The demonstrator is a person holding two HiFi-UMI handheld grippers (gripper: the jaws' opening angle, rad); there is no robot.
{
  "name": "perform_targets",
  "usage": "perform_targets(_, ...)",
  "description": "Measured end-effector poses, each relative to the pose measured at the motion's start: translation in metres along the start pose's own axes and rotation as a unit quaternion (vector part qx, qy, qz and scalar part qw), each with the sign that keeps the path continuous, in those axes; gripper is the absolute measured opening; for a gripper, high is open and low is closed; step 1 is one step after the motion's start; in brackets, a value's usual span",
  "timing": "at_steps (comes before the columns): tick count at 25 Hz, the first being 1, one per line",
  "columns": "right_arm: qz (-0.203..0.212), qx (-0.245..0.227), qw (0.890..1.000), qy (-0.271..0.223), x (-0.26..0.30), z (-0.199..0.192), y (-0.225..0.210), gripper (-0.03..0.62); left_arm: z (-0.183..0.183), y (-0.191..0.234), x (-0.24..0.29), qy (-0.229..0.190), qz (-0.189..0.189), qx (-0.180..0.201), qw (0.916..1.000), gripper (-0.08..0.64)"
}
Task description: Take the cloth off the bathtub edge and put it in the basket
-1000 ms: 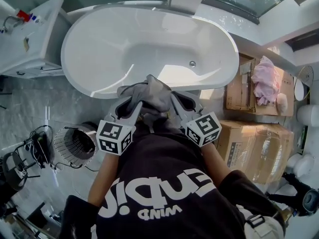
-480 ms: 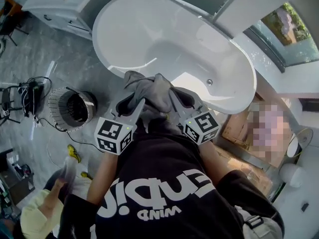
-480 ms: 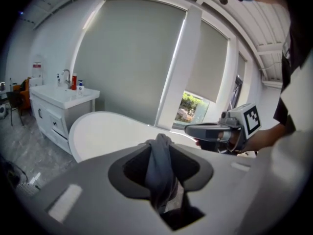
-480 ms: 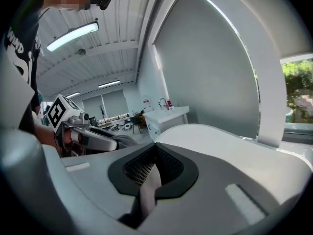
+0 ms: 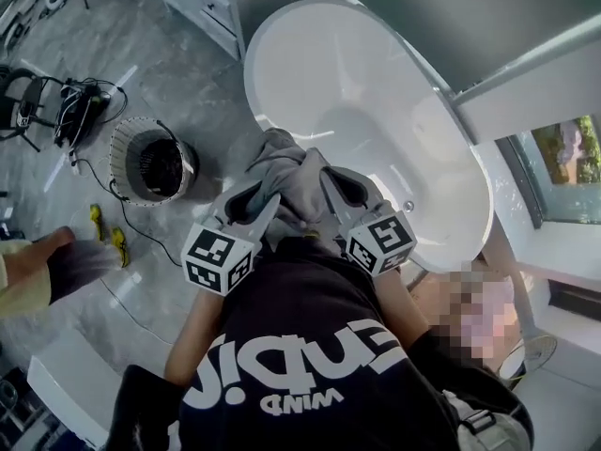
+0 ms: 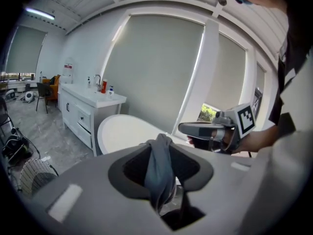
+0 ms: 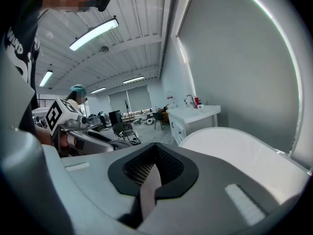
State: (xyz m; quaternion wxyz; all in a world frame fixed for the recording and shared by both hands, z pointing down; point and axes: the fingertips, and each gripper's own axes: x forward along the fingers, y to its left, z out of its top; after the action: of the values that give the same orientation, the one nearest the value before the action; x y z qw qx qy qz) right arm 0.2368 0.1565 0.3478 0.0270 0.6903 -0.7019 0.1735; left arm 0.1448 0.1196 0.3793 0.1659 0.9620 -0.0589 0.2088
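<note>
A grey cloth (image 5: 296, 181) hangs bunched between both grippers in front of the person's chest, clear of the white bathtub (image 5: 376, 101). My left gripper (image 5: 266, 200) is shut on the cloth's left side; in the left gripper view a fold of the cloth (image 6: 159, 175) is pinched in the left gripper (image 6: 159, 146). My right gripper (image 5: 326, 188) is shut on the cloth's right side, and a thin strip of the cloth (image 7: 148, 192) shows in the right gripper (image 7: 155, 153). The round slatted basket (image 5: 122, 158) stands on the floor, left of the grippers and below them.
A white vanity cabinet (image 5: 230, 3) stands beside the tub's far end. Cables and a black chair (image 5: 56, 101) lie left of the basket. Another person's leg and yellow shoes (image 5: 103, 233) are on the floor at left. A white box (image 5: 66, 383) sits bottom left.
The head view has swung round: the tub has slid to the right and the basket now lies closer to the left gripper. Both grippers hold the cloth as before.
</note>
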Motion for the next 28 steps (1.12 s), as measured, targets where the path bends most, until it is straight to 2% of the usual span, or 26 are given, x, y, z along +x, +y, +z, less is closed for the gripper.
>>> perform_targets(9,0.078,-0.023,0.996,0.026,0.074,0.007,0.056,0.009,0.005,0.063,-0.063,-0.037,0.062,-0.037,0.9967,0.11)
perform_targets(15,0.137,-0.047,0.989,0.039,0.142,0.021,0.105,0.009,0.014,0.112,-0.11,-0.065,0.094,-0.038,0.9927,0.11)
perform_targets(19,0.154,-0.046,0.986,0.031,0.183,0.035,0.137,0.009,0.017,0.144,-0.144,-0.074,0.111,-0.032,0.9905,0.11)
perform_targets(24,0.207,-0.065,0.975,0.041,0.221,0.045,0.179,0.009,0.006,0.18,-0.175,-0.075,0.157,-0.053,0.9832,0.11)
perform_targets(28,0.249,-0.077,0.964,0.057,0.249,0.051,0.189,0.009,0.01,0.199,-0.185,-0.085,0.197,-0.074,0.9738,0.11)
